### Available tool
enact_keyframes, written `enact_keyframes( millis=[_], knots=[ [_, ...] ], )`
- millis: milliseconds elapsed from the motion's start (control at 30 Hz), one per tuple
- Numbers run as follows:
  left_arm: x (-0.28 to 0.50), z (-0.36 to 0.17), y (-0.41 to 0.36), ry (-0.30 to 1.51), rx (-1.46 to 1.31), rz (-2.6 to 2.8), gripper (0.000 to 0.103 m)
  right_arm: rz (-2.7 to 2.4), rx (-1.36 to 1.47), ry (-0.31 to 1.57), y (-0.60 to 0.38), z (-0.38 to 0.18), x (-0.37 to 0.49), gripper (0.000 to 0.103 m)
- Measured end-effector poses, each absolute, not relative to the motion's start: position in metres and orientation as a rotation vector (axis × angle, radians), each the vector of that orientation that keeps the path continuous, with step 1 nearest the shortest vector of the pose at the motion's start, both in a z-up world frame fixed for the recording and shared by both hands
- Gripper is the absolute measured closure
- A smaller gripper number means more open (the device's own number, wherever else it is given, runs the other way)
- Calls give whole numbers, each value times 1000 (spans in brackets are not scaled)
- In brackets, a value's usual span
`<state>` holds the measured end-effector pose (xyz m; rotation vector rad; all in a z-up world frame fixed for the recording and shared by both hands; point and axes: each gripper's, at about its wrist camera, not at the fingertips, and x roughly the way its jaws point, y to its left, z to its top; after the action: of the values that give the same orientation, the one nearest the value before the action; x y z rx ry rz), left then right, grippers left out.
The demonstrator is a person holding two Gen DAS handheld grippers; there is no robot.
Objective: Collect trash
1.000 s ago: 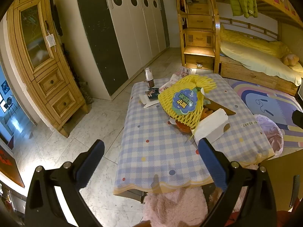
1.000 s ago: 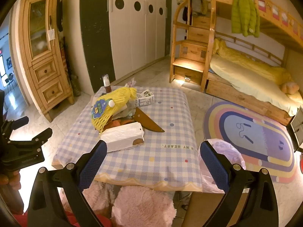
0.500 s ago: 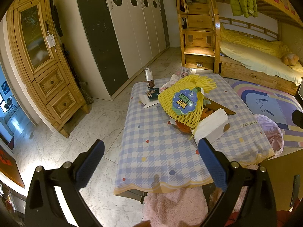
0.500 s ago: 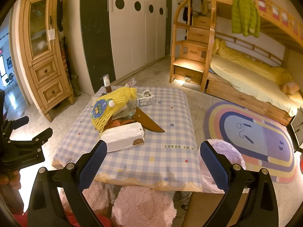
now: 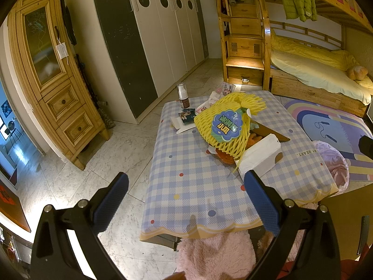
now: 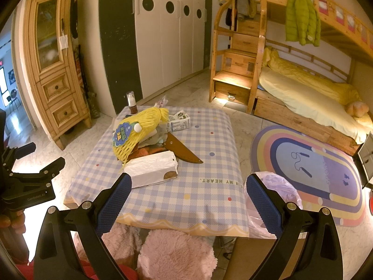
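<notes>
Task looks unstarted: all the trash sits in a heap on the table (image 6: 209, 200), nothing picked up yet as far as these views show. Left gripper (image 5: 185, 182) hovers near the table's near-left edge, fingers (image 5: 112, 200) spread wide, nothing between them. Right gripper (image 6: 186, 184) hovers over the near edge of the table, fingers spread wide too, empty. Pile sits toward the far-left part of the checkered cloth: yellow foam net (image 6: 135, 133) with a blue-green label on top, white paper bag (image 6: 151, 170) lying nearest the grippers, brown sheath-like piece (image 6: 183, 150) sticking out right of the pile, something orange under the net that I can't identify, small milk carton (image 6: 178, 123) just behind it. Small bottle (image 6: 132, 103) stands upright at the far-left corner, with a card and flat packets (image 5: 184, 121) near it in the left view; hard to say whether those count as trash. Pink bag-lined bin (image 6: 277, 193) sits on the floor just beside the table's near-right corner, open, probably the drop point; contents not visible. Left to do, judging from this: basically everything, grab each item and carry it right to the bin. The white paper bag is the closest first pick.
</notes>
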<state>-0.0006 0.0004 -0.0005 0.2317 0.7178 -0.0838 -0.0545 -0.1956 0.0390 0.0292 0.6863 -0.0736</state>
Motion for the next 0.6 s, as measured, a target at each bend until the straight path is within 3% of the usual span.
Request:
enact_keyframes(
  millis=[600],
  knots=[
    [0, 0, 0, 718, 234, -83, 7, -74, 28, 687, -195, 39, -55, 5]
  ],
)
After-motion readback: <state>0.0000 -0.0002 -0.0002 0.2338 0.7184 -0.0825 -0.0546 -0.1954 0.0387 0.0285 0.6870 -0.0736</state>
